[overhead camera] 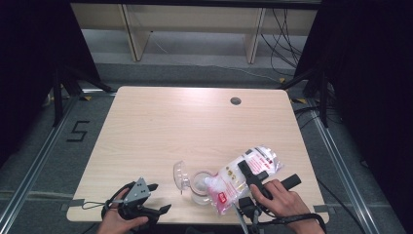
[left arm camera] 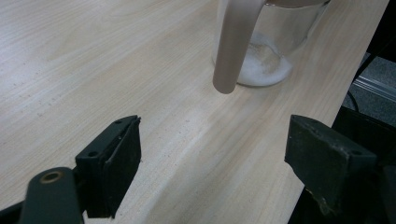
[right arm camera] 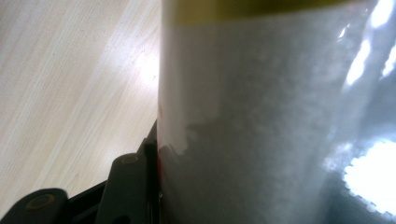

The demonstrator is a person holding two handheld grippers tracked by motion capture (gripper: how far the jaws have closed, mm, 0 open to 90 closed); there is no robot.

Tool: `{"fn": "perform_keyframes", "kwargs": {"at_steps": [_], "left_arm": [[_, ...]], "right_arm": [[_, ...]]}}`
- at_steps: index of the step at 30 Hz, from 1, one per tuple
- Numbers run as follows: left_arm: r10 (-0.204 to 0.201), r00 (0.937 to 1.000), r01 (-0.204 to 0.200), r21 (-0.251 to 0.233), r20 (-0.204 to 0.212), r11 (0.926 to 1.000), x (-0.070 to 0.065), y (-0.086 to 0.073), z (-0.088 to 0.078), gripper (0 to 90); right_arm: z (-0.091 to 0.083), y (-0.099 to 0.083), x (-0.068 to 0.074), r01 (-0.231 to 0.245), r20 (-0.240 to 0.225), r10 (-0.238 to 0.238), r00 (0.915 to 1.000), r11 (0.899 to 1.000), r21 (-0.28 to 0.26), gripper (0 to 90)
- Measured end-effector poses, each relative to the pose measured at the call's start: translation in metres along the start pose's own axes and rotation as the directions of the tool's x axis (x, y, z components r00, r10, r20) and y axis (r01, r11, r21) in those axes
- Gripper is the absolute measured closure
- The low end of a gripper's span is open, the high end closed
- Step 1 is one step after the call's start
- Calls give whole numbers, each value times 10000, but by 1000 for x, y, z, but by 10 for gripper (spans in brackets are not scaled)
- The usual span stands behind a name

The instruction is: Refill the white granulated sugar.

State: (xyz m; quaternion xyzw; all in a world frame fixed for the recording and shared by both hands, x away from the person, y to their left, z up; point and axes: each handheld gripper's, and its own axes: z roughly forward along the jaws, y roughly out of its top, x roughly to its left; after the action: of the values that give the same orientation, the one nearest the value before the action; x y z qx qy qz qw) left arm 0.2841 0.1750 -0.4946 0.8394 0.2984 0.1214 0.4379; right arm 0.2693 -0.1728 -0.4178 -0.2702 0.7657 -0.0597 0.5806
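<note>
A clear plastic bag of white granules (overhead camera: 263, 158) with a red label lies tilted over the front right of the table, its lower end at the mouth of a small glass jar (overhead camera: 199, 187). My right gripper (overhead camera: 253, 171) is shut on the bag's middle. In the right gripper view the bag (right arm camera: 261, 116) presses against the left finger (right arm camera: 130, 186). The jar's clear lid (overhead camera: 180, 174) stands open to its left. White granules cover the jar's bottom (left arm camera: 268, 65). My left gripper (overhead camera: 161, 197) rests open near the front left edge, its jaws (left arm camera: 215, 158) wide apart and nothing between them.
The light wooden table (overhead camera: 170, 126) has a round cable hole (overhead camera: 235, 101) at the back right. A pale beige bar (left arm camera: 233, 46) hangs in front of the jar in the left gripper view. The table's edge (left arm camera: 327, 107) runs close beside the jar.
</note>
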Motion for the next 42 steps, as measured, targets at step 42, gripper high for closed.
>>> {"fn": "perform_keyframes", "kwargs": {"at_steps": [42], "left_arm": [[-116,9999,116,-124,-19,9999,-1,0,0,182]], "right_arm": [[0,-3,0,-522,-83,520,9986,9982,-288,541]]}}
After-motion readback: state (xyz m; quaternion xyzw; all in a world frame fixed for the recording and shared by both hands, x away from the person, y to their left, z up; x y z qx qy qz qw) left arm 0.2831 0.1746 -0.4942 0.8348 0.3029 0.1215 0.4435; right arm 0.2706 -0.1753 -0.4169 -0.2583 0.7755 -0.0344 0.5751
